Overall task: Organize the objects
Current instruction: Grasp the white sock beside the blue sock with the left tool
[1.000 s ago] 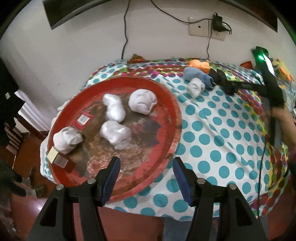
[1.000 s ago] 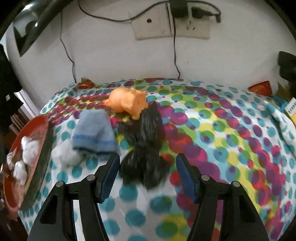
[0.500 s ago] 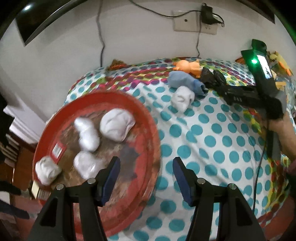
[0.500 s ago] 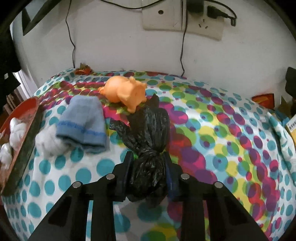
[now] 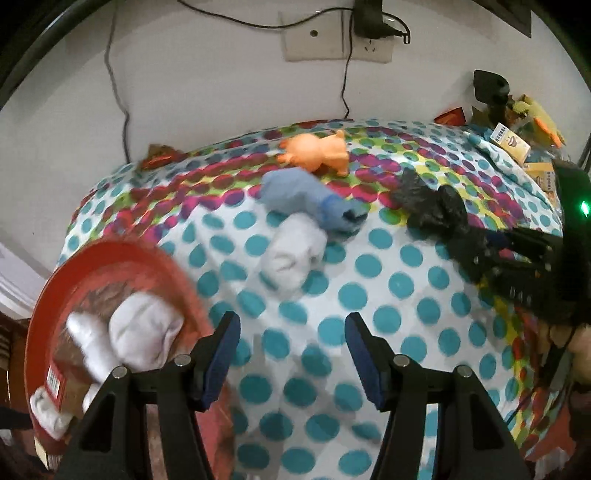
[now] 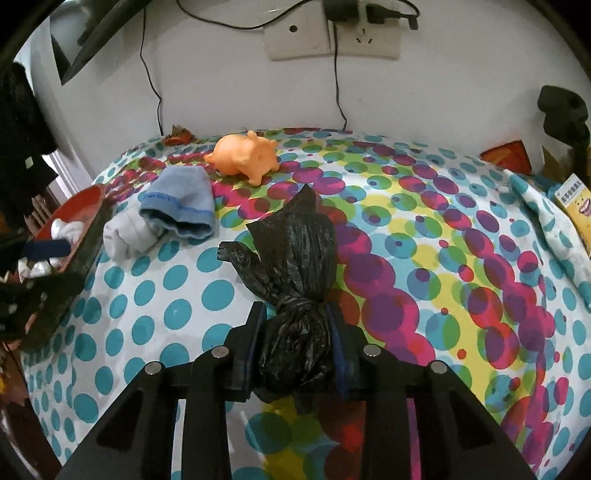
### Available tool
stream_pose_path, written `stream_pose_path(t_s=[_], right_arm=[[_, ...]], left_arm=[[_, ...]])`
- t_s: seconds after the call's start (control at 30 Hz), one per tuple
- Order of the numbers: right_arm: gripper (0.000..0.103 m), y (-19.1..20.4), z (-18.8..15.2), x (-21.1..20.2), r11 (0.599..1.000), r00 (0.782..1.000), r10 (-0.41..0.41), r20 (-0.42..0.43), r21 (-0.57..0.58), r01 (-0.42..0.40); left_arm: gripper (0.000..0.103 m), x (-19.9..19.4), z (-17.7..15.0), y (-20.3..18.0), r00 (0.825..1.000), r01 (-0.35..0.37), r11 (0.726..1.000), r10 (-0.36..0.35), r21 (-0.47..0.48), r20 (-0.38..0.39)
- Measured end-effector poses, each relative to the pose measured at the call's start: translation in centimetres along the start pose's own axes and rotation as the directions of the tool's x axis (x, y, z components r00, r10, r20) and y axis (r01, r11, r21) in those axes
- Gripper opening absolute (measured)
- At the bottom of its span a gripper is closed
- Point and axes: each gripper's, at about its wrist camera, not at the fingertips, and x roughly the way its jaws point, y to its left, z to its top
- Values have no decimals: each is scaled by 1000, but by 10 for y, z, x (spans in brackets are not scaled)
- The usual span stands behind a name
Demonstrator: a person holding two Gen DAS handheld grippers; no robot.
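My right gripper point(image 6: 297, 325) is shut on a knotted black plastic bag point(image 6: 295, 258), which also shows in the left wrist view point(image 5: 432, 210) with the right gripper point(image 5: 476, 251) behind it. My left gripper point(image 5: 291, 347) is open and empty above the polka-dot cloth, with a white sock ball point(image 5: 291, 254) ahead of it. A blue sock point(image 5: 306, 195) and an orange toy pig point(image 5: 317, 151) lie beyond. A red tray point(image 5: 122, 254) at the left holds several white sock balls point(image 5: 144, 339). The right wrist view shows the pig point(image 6: 245, 155), blue sock point(image 6: 181, 205), white sock point(image 6: 127, 234) and tray point(image 6: 81, 199).
The table point(image 6: 406, 258) has a dotted cloth and stands against a white wall with power sockets point(image 6: 332, 35) and hanging cables. Yellow boxes point(image 5: 511, 142) and a black object point(image 6: 561, 110) sit at the far right. A small red wrapper point(image 6: 179, 136) lies at the back edge.
My right gripper closed on the black bag and now holds it. My left gripper moved right and forward, away from the red tray toward the white sock ball.
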Motion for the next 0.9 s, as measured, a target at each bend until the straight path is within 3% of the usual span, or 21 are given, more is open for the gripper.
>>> stream_pose_path(t_s=[0.17,0.37,0.6,0.77,0.8,0.83,0.9], right_arm=[[37,7,0,0,1000,1000,-13,-5,-27,13],[40,10,0,1,999,1000,-12,-6,-33,12],[47,17,0,3,997,999,-30,-13,-71,29],[49,18,1,3,997,1000,-22,-14,-71,21],[49,17,1,3,997,1000,-19,-14,-69,18],[49,17,1,3,997,1000,-19,-14,-69,18],[49,18,1,4,997,1000,-21,-14,-70,20]], left_arm=[[61,22,23,-4,998,-3,1000,4,22,-55],[73,43,40,1,995,0,1000,0,-1,-105],[73,71,60,16,991,-18,997,9,-71,-134],[72,80,57,16,991,-11,995,-2,-103,-131],[67,81,56,14,991,-11,996,-2,-93,-136],[50,81,54,13,992,-15,997,5,-79,-125],[35,77,53,10,994,-21,997,13,-71,-111]])
